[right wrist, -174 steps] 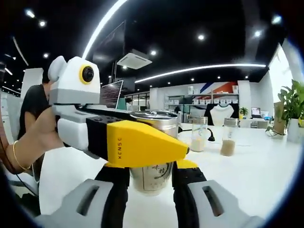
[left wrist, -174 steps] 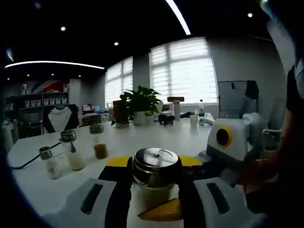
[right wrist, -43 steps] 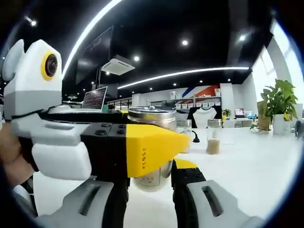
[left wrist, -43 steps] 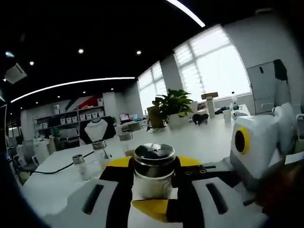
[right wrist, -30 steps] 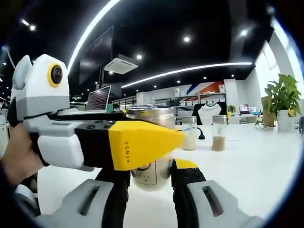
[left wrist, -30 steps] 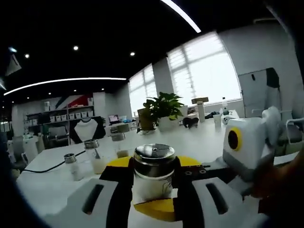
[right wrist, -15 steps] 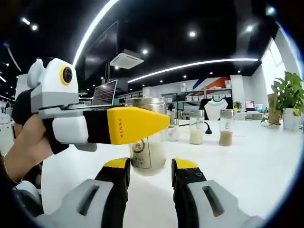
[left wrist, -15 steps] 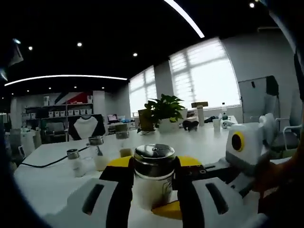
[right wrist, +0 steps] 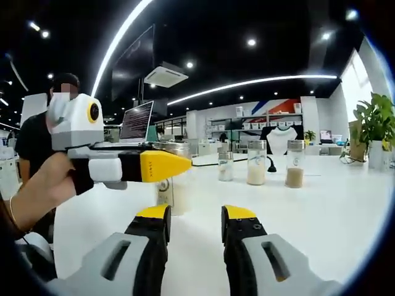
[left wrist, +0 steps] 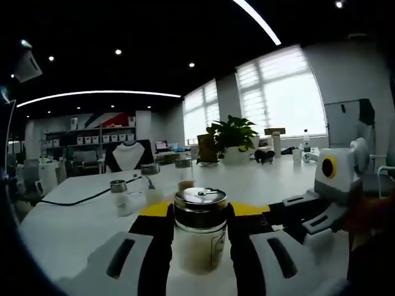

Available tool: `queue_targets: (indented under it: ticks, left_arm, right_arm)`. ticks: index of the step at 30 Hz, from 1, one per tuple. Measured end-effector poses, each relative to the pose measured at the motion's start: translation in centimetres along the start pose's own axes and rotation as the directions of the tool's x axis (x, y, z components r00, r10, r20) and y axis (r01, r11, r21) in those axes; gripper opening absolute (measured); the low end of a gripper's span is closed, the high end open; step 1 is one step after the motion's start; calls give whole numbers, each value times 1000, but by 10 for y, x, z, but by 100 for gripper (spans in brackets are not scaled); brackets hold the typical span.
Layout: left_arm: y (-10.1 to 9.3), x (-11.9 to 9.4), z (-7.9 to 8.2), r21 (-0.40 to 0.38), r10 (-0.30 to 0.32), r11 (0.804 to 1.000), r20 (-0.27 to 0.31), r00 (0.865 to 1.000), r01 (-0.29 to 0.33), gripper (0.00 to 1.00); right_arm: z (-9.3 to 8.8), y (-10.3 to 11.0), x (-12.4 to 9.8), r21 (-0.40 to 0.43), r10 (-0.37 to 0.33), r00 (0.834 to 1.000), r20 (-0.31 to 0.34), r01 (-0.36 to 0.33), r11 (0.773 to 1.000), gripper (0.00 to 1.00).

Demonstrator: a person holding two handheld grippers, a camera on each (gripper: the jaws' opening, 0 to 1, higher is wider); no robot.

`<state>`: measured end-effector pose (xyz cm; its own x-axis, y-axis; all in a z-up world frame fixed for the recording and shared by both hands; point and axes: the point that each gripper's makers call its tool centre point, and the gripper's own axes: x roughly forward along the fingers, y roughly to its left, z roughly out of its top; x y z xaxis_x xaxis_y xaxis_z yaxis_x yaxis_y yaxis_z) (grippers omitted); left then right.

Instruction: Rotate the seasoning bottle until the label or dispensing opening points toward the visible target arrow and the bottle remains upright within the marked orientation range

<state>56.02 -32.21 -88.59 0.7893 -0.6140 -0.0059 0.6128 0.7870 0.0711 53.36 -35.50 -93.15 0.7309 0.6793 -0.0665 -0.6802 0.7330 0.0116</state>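
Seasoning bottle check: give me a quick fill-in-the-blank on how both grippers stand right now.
The left gripper is shut on the ___.
The right gripper is ___, with nothing between its jaws.
The bottle stands on the white ___.
Behind it stand ___ smaller jars in a row.

Missing words: bottle; open; table; three

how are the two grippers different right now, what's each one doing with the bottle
The left gripper has its jaws closed on the seasoning bottle, which stands upright between them on the white table; the right gripper has open jaws with nothing between them. The left gripper touches the bottle; the right gripper sits back from it, with bare table in between. Both have yellow-tipped black jaws on white bodies, and both are hand-held.
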Motion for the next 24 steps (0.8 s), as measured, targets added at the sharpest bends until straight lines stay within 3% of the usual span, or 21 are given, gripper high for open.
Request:
queue_targets:
  ticks: [6, 13, 16, 24]
  left_arm:
    - [7, 0, -12, -28, 33, 999, -19, 999, -33, 36]
    - [5, -1, -21, -35, 30, 999, -35, 999, -31, 36]
    - [5, -3, -25, -27, 35, 999, -39, 999, -36, 36]
    - [1, -10, -31, -1, -7, 1000, -35, 999, 7, 36]
  right_arm:
    - [-1, 2, 2, -4, 2, 1000, -7, -2, 1000, 30]
    - [-1, 1, 2, -12, -1, 1000, -15, 1, 1000, 30]
    - [4, -6, 0, -20, -43, 999, 10, 43, 999, 28]
    - [5, -11, -1, -20, -47, 999, 7, 47, 999, 28]
